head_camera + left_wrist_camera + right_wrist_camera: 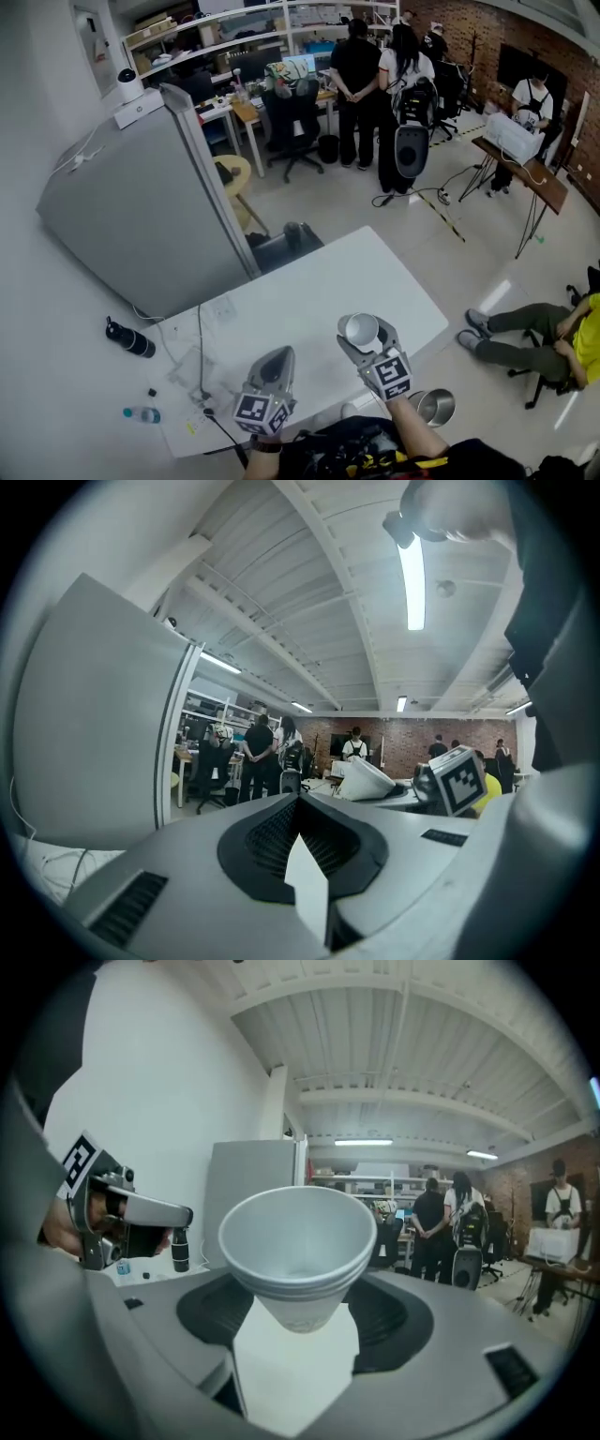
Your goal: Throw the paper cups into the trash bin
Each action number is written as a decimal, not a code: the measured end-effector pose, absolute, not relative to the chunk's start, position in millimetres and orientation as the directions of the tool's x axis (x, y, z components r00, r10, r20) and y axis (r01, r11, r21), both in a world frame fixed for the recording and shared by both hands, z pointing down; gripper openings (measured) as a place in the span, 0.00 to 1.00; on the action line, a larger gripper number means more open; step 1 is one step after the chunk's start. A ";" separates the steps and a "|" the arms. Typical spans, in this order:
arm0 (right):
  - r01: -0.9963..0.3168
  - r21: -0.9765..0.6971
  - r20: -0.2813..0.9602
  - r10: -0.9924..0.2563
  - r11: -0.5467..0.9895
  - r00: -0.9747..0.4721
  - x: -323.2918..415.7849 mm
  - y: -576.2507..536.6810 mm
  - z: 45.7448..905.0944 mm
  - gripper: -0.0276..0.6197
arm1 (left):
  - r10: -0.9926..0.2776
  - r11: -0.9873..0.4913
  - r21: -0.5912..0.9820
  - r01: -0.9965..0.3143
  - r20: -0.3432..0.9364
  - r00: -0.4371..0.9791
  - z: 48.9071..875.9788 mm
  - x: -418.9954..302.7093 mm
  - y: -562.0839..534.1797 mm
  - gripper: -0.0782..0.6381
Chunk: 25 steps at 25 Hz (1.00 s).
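Observation:
A nested stack of white paper cups stands upright, mouth up, in my right gripper, which is shut on its lower part above the white table. In the right gripper view the cups fill the middle between the jaws of the right gripper. My left gripper hovers to the left over the table's near edge, shut with nothing in it; the left gripper shows only its own closed jaws. A round metal trash bin stands on the floor to the right, below the table's near right corner.
A tall grey partition panel stands at the table's far left. Cables lie on the table's left end. A black bottle and a water bottle lie on the floor. A seated person's legs stretch out right of the bin.

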State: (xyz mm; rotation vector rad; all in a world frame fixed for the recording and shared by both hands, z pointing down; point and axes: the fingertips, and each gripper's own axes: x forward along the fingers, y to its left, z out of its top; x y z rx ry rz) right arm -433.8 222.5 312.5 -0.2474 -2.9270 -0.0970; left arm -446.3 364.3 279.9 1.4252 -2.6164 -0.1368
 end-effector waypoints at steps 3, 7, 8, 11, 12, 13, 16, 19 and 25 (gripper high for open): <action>0.182 0.125 0.220 0.152 0.975 -0.964 -422.2 228.5 305.0 0.55 | -0.854 0.520 0.153 -0.840 0.083 -0.513 277.8 -443.5 363.5 0.11; 0.175 0.078 0.209 0.155 0.981 -0.966 -407.0 237.5 299.2 0.55 | -0.874 0.485 0.164 -0.859 0.079 -0.479 282.1 -435.7 360.8 0.11; 0.169 0.073 0.202 0.151 0.983 -0.968 -402.4 237.6 297.2 0.55 | -0.881 0.473 0.171 -0.864 0.079 -0.467 284.8 -433.7 359.3 0.11; 0.134 0.048 0.189 0.123 0.990 -0.974 -390.4 233.0 292.1 0.55 | -0.904 0.428 0.200 -0.881 0.082 -0.420 293.0 -427.0 351.0 0.11; 0.115 0.039 0.189 0.106 0.993 -0.976 -386.6 230.7 291.8 0.55 | -0.913 0.409 0.207 -0.889 0.084 -0.400 296.1 -424.6 347.4 0.11; 0.094 0.030 0.189 0.087 0.995 -0.978 -382.6 228.3 292.1 0.55 | -0.922 0.388 0.212 -0.897 0.087 -0.378 298.9 -422.3 343.5 0.11; 0.038 0.031 0.198 0.031 0.999 -0.980 -368.1 217.4 297.4 0.55 | -0.945 0.327 0.211 -0.921 0.091 -0.315 299.2 -415.4 329.4 0.11; -0.015 0.038 0.201 -0.022 0.999 -0.979 -354.0 202.7 302.0 0.55 | -0.963 0.269 0.216 -0.939 0.086 -0.256 300.2 -409.1 311.8 0.11; -0.181 0.006 0.188 -0.179 0.983 -0.966 -313.9 163.1 295.1 0.55 | -0.994 0.096 0.239 -0.966 0.082 -0.079 304.2 -380.0 256.4 0.11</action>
